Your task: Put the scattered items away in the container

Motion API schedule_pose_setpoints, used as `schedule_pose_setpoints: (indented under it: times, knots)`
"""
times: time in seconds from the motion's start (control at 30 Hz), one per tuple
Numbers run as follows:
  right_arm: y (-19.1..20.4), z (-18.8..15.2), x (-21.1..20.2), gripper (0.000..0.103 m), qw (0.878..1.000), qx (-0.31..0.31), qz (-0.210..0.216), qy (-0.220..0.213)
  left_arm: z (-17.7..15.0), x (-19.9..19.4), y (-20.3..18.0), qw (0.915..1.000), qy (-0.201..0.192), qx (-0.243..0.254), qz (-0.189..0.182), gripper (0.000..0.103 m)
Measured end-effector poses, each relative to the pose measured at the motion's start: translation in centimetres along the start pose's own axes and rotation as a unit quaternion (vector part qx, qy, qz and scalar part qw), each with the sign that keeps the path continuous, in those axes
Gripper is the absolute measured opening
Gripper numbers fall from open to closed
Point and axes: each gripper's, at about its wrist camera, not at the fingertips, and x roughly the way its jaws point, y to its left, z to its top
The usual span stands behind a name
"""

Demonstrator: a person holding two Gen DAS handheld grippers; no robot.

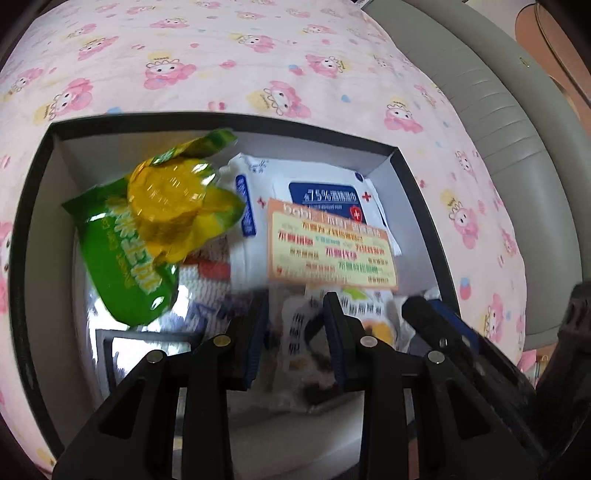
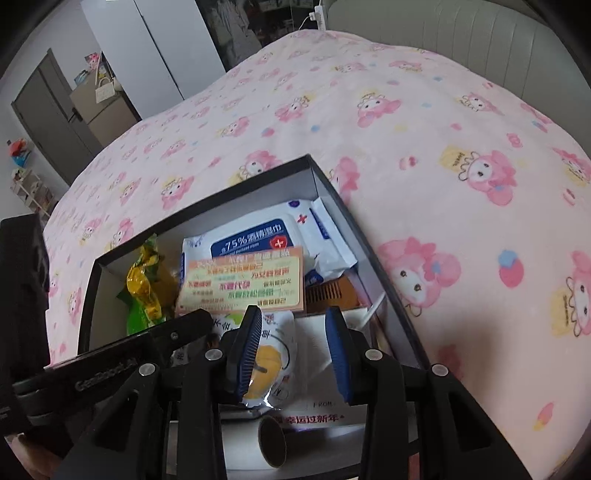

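A black box with white inner walls (image 1: 229, 142) (image 2: 334, 192) lies on the pink bed cover. In it lie a green and yellow snack packet (image 1: 147, 229) (image 2: 142, 291), a white pack of wet wipes (image 1: 317, 199) (image 2: 258, 240), an orange card (image 1: 332, 251) (image 2: 243, 284), a white snack pouch (image 1: 306, 332) (image 2: 277, 354) and a wooden comb (image 2: 328, 293). My left gripper (image 1: 295, 310) is open and empty above the pouch. My right gripper (image 2: 293, 321) is open and empty over the box's near end. Its finger shows in the left wrist view (image 1: 436, 321).
The pink cartoon-print bed cover (image 1: 258, 55) (image 2: 443, 129) surrounds the box. A grey padded headboard (image 1: 498, 110) (image 2: 443, 22) lies beyond. A cardboard tube (image 2: 273, 439) and a white printed sheet (image 2: 317, 410) lie in the box's near end. Wardrobe and door (image 2: 55, 110) stand far left.
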Motion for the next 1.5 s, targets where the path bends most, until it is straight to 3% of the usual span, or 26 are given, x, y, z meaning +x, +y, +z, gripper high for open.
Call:
schedule_pose_setpoints:
  times: [0.2,0.3,0.47,0.63,1.0,1.1,1.17,1.23,1.3,1.37,1.43,1.47,1.5]
  knots:
    - [0.8,-0.9,-1.2,0.032,1.000,-0.001,0.022,0.009,-2.1,-1.1,-0.3,0.9994,0.025,0.017,-0.014,0.030]
    - [1.5,-1.8,-2.3,0.035,1.000,-0.029,0.001,-0.009,-2.3,-0.5,-0.8,0.9989,0.038,0.028,-0.001,0.029]
    - [1.2,-1.6,-0.2,0.036,0.999,-0.022,-0.015,0.038,-2.0,0.9,-0.7,0.9983,0.044,0.027,0.026,0.024]
    - [0.3,-0.9,2.5,0.037,0.996,-0.001,-0.008,0.090,-1.1,1.2,0.0,0.9991,0.038,0.015,0.016,0.024]
    - [0.4,0.6,3.5,0.038,0.997,-0.017,-0.027,0.066,1.1,1.4,-0.5,0.9997,0.010,0.018,0.010,0.024]
    - [0.6,0.6,2.8,0.039,0.998,-0.024,-0.028,0.054,0.6,0.0,-0.8,0.9992,-0.016,0.033,0.017,0.032]
    - [0.8,0.5,2.2,0.039,0.998,-0.031,-0.038,0.043,0.5,-1.2,-0.7,0.9985,-0.031,0.035,0.027,0.044]
    - [1.1,0.4,1.5,0.041,0.998,-0.038,-0.049,0.030,0.6,-2.6,-0.4,0.9969,-0.054,0.031,0.047,0.063]
    - [1.3,0.4,0.6,0.044,0.997,-0.044,-0.055,0.013,0.9,-3.9,-0.3,0.9937,-0.076,0.025,0.079,0.073]
    - [1.6,0.6,-0.6,0.046,0.997,-0.044,-0.060,-0.009,1.3,-5.4,-0.2,0.9901,-0.092,0.029,0.102,0.075]
    - [2.1,0.9,-1.6,0.056,0.997,-0.043,-0.062,-0.027,1.4,-7.9,0.2,0.9858,-0.111,0.040,0.119,0.078]
    - [2.7,1.1,-2.0,0.066,0.997,-0.048,-0.060,-0.032,1.5,-9.3,0.3,0.9830,-0.126,0.043,0.127,0.080]
    - [3.3,1.2,-2.5,0.072,0.996,-0.054,-0.058,-0.037,1.6,-10.5,0.5,0.9800,-0.140,0.043,0.135,0.086]
